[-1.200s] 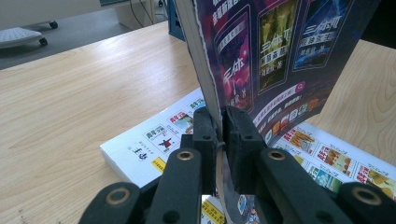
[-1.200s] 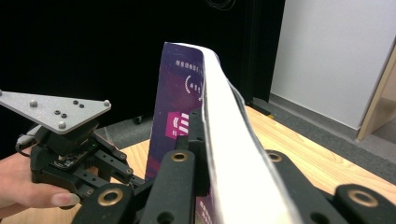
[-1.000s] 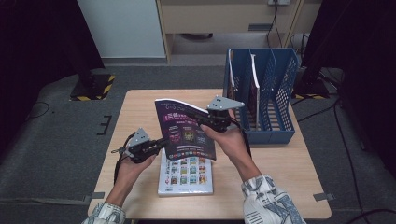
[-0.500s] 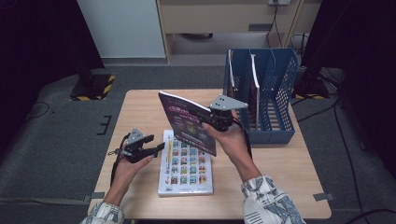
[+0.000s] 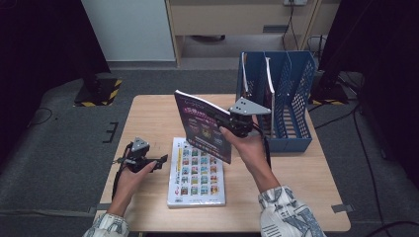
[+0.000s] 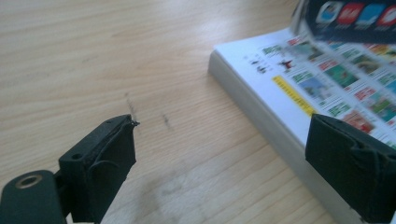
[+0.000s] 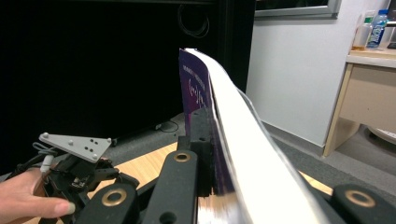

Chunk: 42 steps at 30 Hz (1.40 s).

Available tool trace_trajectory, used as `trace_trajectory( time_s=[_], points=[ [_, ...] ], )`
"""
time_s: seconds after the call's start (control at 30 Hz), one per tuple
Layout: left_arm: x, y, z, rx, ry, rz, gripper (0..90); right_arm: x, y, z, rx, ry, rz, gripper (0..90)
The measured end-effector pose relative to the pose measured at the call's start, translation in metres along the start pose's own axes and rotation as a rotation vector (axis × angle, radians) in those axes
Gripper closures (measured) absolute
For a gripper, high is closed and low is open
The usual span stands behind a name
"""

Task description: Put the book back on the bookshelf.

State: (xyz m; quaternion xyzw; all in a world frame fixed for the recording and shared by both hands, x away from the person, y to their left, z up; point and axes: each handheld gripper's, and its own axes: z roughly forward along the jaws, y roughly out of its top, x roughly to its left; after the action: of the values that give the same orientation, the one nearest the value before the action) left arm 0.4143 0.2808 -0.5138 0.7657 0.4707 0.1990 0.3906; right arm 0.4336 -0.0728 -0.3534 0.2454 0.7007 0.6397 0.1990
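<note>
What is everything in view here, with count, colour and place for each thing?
Purple book: one, held upright above the table in the right gripper.
Catalogue book: one, white with coloured pictures, flat at the table's near middle.
File rack: one, blue, at the table's far right, papers standing in it.
Table: one, light wood.
Bottle: one, on a desk in the right gripper view.
Left gripper: black, jaws just opened, nothing between them, beside the catalogue.
Right gripper: black, jaws clamped on the purple book.

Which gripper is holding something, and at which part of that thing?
The right gripper holds the purple magazine by its right edge, lifted and tilted. The left gripper, whose jaws have just been opening, holds nothing beside the flat book.
</note>
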Motion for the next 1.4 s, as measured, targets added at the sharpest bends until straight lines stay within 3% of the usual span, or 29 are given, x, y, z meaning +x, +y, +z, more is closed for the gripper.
trace_trajectory(
  time_s=[0.4,0.97,1.4],
  points=[
    [0.014,-0.010,0.004,0.061,0.065,-0.036,6.3,-0.008,-0.001,-0.016,-0.012,-0.025,0.006,83.9],
    [0.019,-0.015,0.007,0.104,0.089,-0.048,6.1,-0.018,-0.002,-0.047,-0.025,-0.055,0.014,83.9],
    [0.019,-0.017,0.010,0.118,0.095,-0.033,5.2,-0.026,-0.006,-0.067,-0.032,-0.073,0.028,83.9]
  ],
)
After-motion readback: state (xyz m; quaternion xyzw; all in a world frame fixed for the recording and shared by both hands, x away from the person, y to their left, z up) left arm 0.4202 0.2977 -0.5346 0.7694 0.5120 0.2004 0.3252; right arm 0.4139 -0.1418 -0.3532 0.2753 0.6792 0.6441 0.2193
